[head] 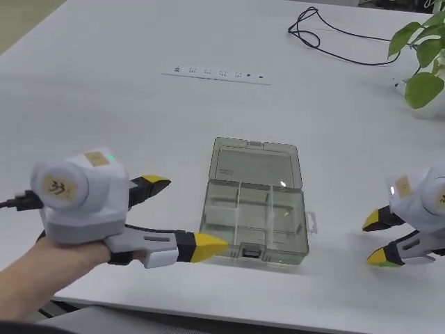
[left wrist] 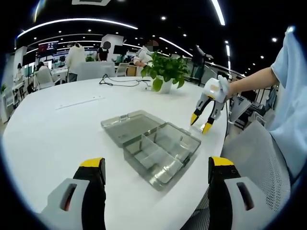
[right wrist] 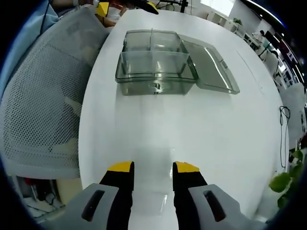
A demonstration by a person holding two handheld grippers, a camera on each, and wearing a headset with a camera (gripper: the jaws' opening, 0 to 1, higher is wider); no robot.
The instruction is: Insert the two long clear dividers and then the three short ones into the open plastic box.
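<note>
Right now my left tool (head: 182, 214) hangs over the surface (head: 139, 125) with its jaws spread wide and nothing between them. My right tool (head: 375, 240) is off to the other side, its jaws parted less and also empty. Between the two, nearer the left tool's lower tip, lies the open plastic box (head: 254, 247), its lid (head: 256, 163) folded flat on the far side. Clear dividers (head: 271, 209) seem to stand inside, splitting it into compartments, though I can't count them through the clear plastic. Beyond the box lie a power strip (head: 215, 74) and a black cable (head: 334, 31).
</note>
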